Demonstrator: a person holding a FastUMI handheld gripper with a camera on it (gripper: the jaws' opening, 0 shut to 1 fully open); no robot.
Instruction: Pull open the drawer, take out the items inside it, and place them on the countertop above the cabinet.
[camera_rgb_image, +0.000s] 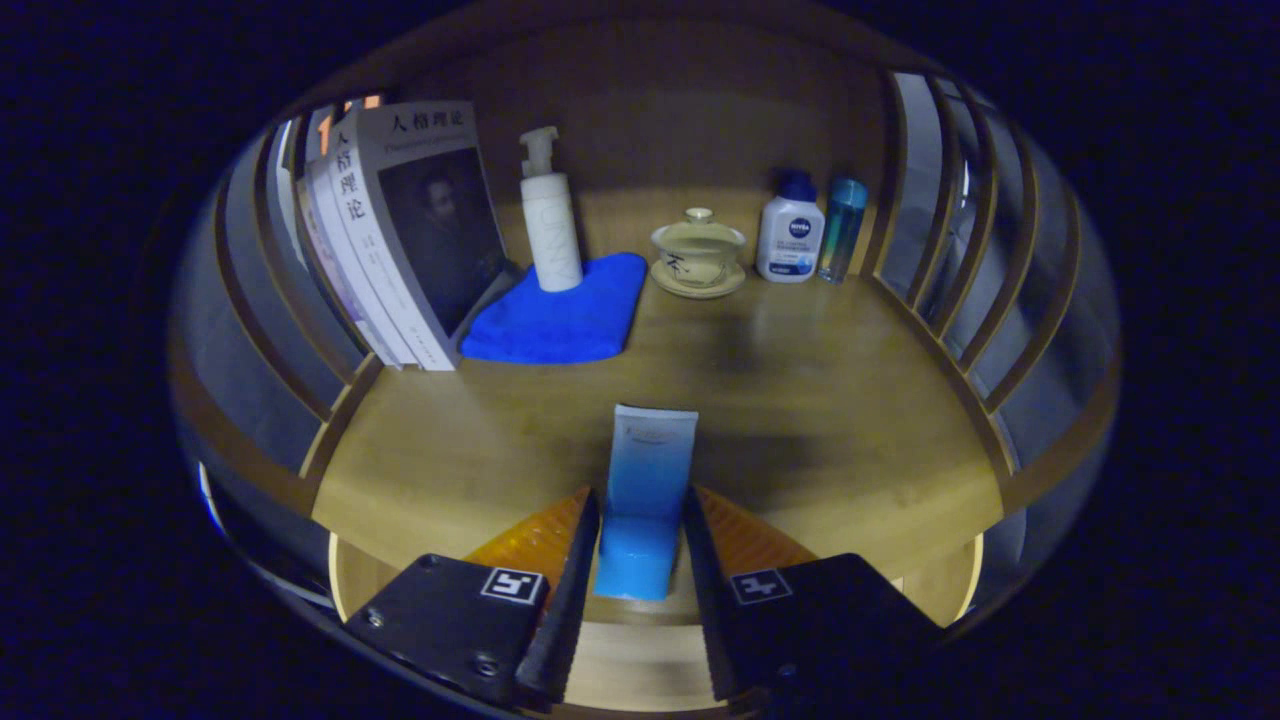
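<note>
My gripper (640, 530) is shut on a blue-and-white tube (645, 480), which stands cap down between the two fingers with its flat white end pointing up and away. The tube is held over the front part of the wooden countertop (800, 400). Whether its cap touches the wood I cannot tell. Below the fingers, the light wooden edge of the cabinet front (620, 660) shows.
At the back of the countertop stand several leaning books (400, 230), a white pump bottle (550, 215) on a folded blue cloth (560, 315), a lidded tea bowl on a saucer (698, 255), a white lotion bottle (790, 235) and a slim teal bottle (842, 230). Curved slatted rails close both sides.
</note>
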